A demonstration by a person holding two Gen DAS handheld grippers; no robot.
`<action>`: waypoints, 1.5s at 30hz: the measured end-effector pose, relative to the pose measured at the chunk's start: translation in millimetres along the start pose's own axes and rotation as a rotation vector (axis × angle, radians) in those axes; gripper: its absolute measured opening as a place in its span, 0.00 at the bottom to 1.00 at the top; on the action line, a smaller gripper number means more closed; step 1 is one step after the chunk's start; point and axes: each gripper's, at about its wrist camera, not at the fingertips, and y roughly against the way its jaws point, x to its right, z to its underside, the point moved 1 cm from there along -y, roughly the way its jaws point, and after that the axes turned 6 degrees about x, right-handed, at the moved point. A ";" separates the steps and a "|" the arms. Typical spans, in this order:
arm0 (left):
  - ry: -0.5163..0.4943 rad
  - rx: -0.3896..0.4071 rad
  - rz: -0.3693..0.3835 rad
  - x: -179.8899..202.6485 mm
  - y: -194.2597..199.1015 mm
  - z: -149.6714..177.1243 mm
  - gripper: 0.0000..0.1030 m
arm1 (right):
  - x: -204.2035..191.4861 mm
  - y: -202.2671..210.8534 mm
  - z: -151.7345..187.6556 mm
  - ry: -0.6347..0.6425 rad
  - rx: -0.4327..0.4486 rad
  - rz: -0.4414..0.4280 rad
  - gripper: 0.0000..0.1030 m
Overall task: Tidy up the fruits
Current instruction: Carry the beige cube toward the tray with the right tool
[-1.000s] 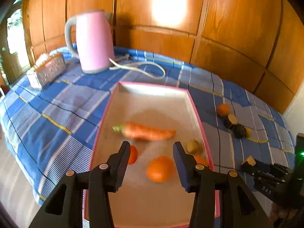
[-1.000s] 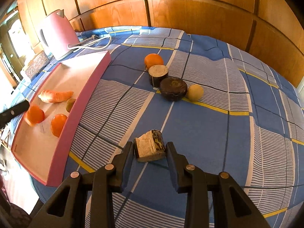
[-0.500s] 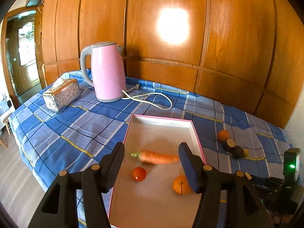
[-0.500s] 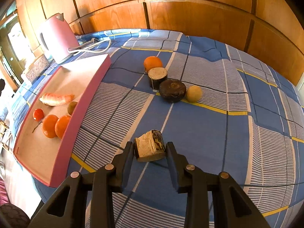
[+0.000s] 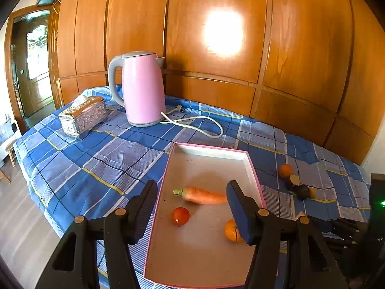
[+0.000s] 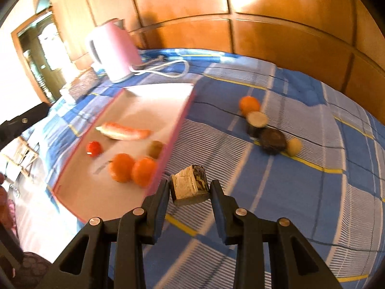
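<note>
A pink-rimmed tray (image 5: 211, 148) (image 6: 179, 120) lies on the blue checked cloth. It holds a carrot (image 5: 203, 195) (image 6: 125, 132), a small tomato (image 5: 180, 216) (image 6: 93, 147), two oranges (image 6: 132, 171) and a small brown fruit (image 6: 156, 148). My left gripper (image 5: 191, 207) is open and empty, raised above the tray's near end. My right gripper (image 6: 189, 190) is shut on a dark cut piece with a pale face (image 6: 190, 186), lifted beside the tray's right rim. On the cloth to the right lie an orange (image 6: 249, 104), two dark pieces (image 6: 273, 139) and a yellow fruit (image 6: 294, 147).
A pink kettle (image 5: 142, 89) with a white cord (image 5: 202, 125) stands behind the tray. A silver tissue box (image 5: 83, 116) sits at the back left. Wooden panels close the far side. The floor drops off at the left.
My left gripper rose and drew back from the tray, still open. My right gripper lifted the dark piece and swung left toward the tray.
</note>
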 end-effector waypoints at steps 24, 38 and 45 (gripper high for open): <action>0.018 -0.012 -0.015 -11.7 0.7 2.5 0.60 | -69.5 -35.6 -15.8 0.078 -0.062 -0.162 0.36; -0.010 -0.039 0.017 4.4 -4.0 6.7 0.64 | -16.6 -11.7 -12.8 -0.052 -0.009 -0.045 0.36; -0.043 -0.052 0.032 16.5 -5.5 9.2 0.64 | 15.9 -0.4 -8.9 -0.113 0.011 0.023 0.36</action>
